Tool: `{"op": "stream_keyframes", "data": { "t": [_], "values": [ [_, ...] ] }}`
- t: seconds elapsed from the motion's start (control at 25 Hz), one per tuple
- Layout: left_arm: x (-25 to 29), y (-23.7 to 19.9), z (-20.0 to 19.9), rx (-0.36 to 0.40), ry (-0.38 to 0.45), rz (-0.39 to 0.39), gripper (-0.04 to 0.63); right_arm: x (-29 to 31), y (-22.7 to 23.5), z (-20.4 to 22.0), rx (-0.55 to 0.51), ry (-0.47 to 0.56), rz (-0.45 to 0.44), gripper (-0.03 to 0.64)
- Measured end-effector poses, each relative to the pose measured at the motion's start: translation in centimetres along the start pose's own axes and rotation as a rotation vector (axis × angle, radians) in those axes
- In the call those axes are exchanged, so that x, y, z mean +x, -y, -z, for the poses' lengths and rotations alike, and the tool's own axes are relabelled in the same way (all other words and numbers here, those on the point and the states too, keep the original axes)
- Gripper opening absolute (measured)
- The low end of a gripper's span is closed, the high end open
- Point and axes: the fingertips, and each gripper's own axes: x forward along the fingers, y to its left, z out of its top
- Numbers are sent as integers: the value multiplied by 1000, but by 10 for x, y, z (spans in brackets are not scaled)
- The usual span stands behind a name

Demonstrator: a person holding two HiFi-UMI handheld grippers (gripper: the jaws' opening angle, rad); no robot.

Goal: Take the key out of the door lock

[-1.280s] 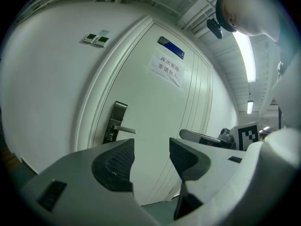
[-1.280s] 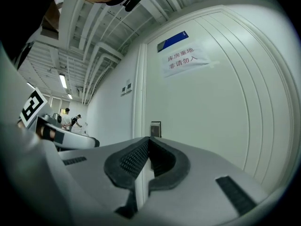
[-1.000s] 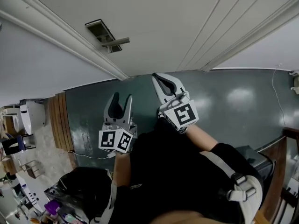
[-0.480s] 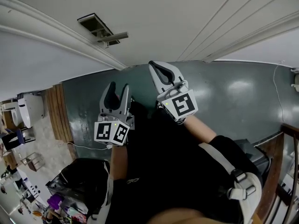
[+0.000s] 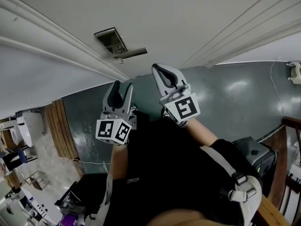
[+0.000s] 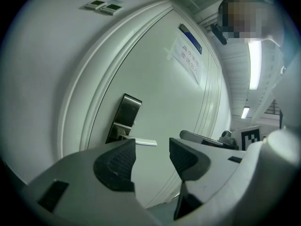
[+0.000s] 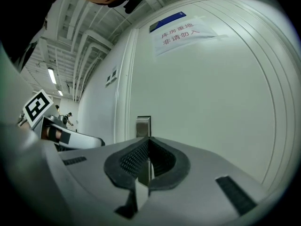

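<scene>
The metal lock plate with its lever handle is on the white door. The key is too small to make out at this plate. The left gripper is below the lock plate and apart from it, its jaws wide with nothing between them. The right gripper is below and to the right of the plate, its jaws pressed together and holding nothing.

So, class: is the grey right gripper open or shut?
Shut: the grey right gripper's black ribbed pads meet at their tips, with nothing held between them.
</scene>
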Motion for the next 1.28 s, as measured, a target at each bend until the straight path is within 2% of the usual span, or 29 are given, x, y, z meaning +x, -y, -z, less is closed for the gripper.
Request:
{"op": "stream_keyframes", "data": {
  "t": [0.32, 0.64, 0.8, 0.96, 1.12, 1.28],
  "values": [
    [12, -64, -18, -49, -53, 145, 218, 53, -46, -1, -17, -34, 87, 8],
    [17, -88, -10, -70, -140, 295, 218, 59, -63, 13, -1, -95, 228, 8],
    [22, -94, 2, -141, -150, 290, 218, 53, -66, 19, 6, -128, 233, 8],
    [35, -98, 16, -294, -153, 283, 218, 50, -56, 26, 6, -138, 242, 8],
    [46, -107, 27, -343, -158, 265, 218, 54, -51, 30, 11, -145, 249, 8],
    [61, -115, 47, -442, -165, 240, 218, 53, -45, 37, 12, -162, 250, 8]
  ]
}}
